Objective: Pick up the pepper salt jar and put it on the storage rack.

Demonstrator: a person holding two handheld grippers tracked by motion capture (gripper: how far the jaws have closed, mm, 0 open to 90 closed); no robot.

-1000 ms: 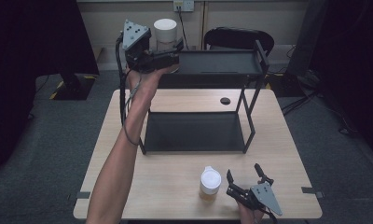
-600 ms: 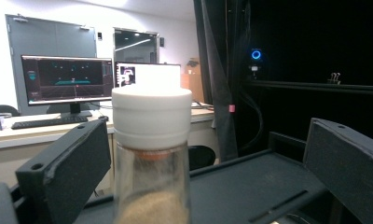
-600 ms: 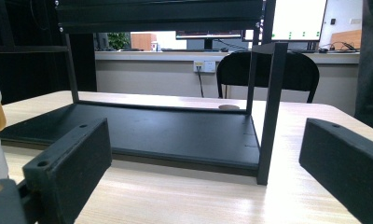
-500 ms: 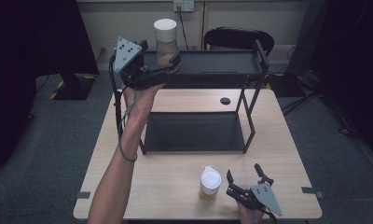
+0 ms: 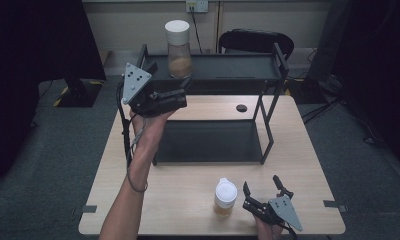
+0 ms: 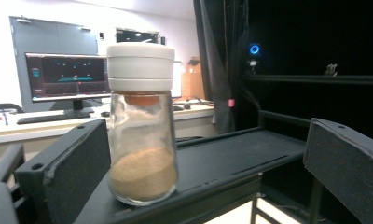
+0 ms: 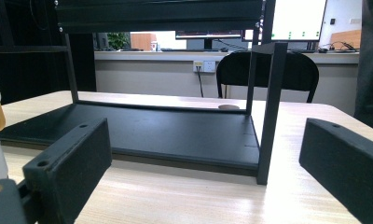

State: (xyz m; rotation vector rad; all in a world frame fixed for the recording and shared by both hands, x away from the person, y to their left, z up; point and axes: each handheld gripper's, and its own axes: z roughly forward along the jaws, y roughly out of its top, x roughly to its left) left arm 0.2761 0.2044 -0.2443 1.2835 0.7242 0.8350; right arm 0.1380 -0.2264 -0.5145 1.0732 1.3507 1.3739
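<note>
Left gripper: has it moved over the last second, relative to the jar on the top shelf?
Yes. The left gripper has drawn back toward the person and down, leaving the jar standing on the shelf; its fingers are open.

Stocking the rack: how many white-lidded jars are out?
2. One jar stands on the rack's top shelf, in front of the left gripper; the second jar stands on the table beside the right gripper.

Right claw point(image 7: 205, 172) gapes empty before the black rack point(image 7: 175, 133).
</note>
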